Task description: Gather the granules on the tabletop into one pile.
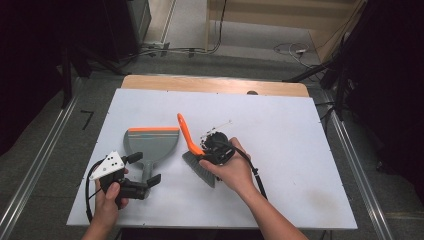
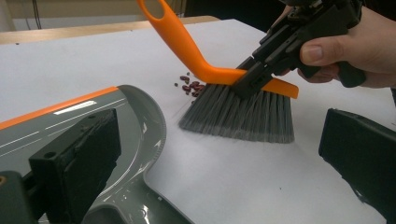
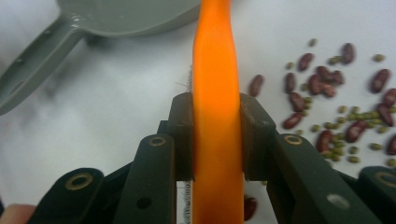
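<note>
Two grippers are working the white table top [image 1: 300, 150] from my side. I am keeping the left gripper [image 1: 147, 170] nearest me, its jaws spread wide on either side of the grey handle of the grey plastic dustpan with an orange lip [image 1: 150, 142], one just beside it, neither clamping it. The pan is lying flat, lip pointing away from me.

Just right of it, I am holding the right gripper [image 1: 204, 156] with its jaws pinched tight on the orange plastic back of the hand brush with grey bristles [image 1: 199, 167]. From the right gripper view, the orange strip [image 3: 217, 116] is running straight up between both pads. The brush is standing on its bristles, which are fanning out against the table, while its looped orange handle is slanting up and away.

Beyond the bristles, a small scatter of dark red beans and tiny green beans [image 3: 336, 98] is lying on the table, close beside the brush head.
</note>
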Tool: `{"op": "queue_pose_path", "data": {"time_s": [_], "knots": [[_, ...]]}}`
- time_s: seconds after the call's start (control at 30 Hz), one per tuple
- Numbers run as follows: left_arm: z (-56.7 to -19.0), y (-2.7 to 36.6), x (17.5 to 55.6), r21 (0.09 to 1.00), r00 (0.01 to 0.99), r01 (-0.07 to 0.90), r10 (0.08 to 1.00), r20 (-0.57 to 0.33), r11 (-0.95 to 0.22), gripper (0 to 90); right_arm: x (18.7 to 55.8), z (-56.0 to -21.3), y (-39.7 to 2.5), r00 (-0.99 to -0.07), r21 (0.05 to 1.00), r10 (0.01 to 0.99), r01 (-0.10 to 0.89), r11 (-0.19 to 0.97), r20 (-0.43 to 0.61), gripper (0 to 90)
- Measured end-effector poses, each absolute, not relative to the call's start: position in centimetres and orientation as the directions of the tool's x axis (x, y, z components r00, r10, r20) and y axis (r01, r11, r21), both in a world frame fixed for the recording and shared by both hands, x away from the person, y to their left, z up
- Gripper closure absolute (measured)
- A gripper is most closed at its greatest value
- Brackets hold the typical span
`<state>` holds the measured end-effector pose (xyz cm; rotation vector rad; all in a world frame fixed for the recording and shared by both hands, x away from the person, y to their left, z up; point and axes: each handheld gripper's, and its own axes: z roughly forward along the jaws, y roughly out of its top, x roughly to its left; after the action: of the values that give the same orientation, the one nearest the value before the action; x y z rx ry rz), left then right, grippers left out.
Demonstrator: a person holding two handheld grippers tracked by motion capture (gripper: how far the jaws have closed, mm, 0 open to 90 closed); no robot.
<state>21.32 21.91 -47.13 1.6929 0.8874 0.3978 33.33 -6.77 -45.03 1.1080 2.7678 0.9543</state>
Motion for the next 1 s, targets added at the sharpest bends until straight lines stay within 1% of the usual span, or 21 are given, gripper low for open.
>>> {"op": "queue_pose_path", "data": {"time_s": [0.13,0.33,0.63,0.77,1.0], "knots": [[-47.1,22.0,21.3,0.931,0.658,0.354,0.731,-0.183,-0.085,0.0,34.2,-45.1,-7.9,-0.723,0.552,0.662,0.641,0.534,0.199,69.0],[-47.1,21.9,21.3,0.932,0.661,0.351,0.729,-0.179,-0.089,0.0,35.3,-45.2,-9.6,-0.680,0.552,0.700,0.677,0.486,0.217,68.8],[-47.1,21.9,21.2,0.932,0.658,0.354,0.729,-0.186,-0.081,0.0,36.2,-45.3,-11.4,-0.639,0.554,0.735,0.704,0.443,0.225,68.7],[-47.1,21.9,21.3,0.933,0.658,0.353,0.728,-0.192,-0.073,0.0,36.6,-45.1,-12.2,-0.627,0.559,0.752,0.706,0.436,0.204,68.7],[-47.0,21.8,21.3,0.936,0.656,0.344,0.732,-0.184,-0.073,0.0,36.9,-45.2,-13.5,-0.594,0.561,0.770,0.729,0.392,0.234,68.7]]}}
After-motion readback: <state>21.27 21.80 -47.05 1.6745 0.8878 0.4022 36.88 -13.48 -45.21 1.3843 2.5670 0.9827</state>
